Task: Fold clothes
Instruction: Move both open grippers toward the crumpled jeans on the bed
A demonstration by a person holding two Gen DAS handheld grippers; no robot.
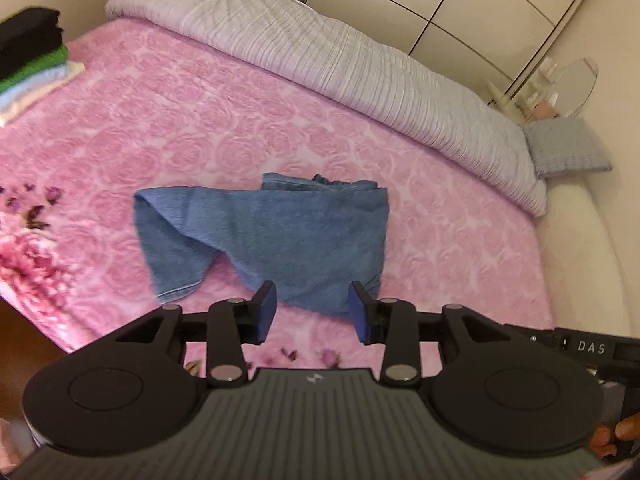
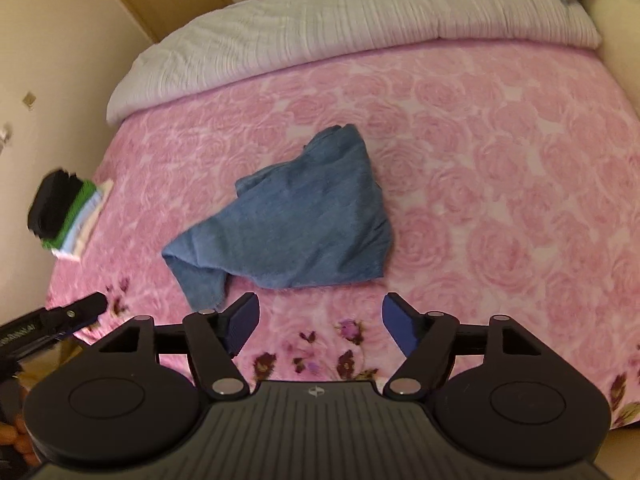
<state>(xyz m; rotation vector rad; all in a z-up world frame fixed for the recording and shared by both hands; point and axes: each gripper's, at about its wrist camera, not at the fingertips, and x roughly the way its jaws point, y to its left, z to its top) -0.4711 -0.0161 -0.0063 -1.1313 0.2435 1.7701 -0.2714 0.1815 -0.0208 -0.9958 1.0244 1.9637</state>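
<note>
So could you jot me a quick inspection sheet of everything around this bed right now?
Surface: pink rose-patterned bedspread, dark flower print along its near edge.
Job's things: crumpled blue denim garment lying mid-bed, not folded flat; stack of folded clothes, black on top, then green, pale blue and white, at the bed's edge.
Clutter: nothing seen.
Tongs: left tongs open, empty, just short of the garment's near edge; right tongs open, empty, apart from it.
Cables: nothing seen.
Surroundings: rolled white ribbed quilt along the far side, small grey cushion, cream wardrobe doors, clear round-backed chair.
</note>
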